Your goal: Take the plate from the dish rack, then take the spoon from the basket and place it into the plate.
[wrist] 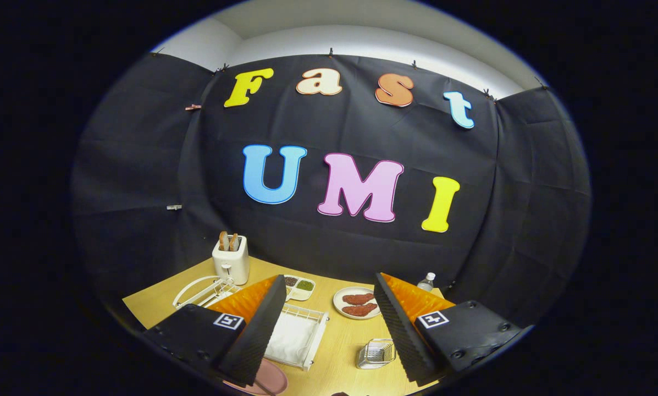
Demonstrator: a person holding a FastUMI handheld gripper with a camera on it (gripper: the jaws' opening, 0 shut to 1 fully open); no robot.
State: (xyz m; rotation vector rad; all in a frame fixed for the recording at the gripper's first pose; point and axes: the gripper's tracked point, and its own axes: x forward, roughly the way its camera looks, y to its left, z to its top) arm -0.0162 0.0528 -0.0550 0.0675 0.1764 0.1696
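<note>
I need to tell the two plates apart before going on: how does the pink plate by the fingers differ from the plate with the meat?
The pink plate lies low beside one finger of the open gripper, partly hidden; the meat plate sits farther off, between the fingertips, in full view. The pink plate is pink and looks bare where visible; the meat plate is pale and carries two reddish pieces. Both lie flat on the wooden table.

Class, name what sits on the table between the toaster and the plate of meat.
In the gripper view, a small divided dish lies between toaster and plate of meat.
</note>
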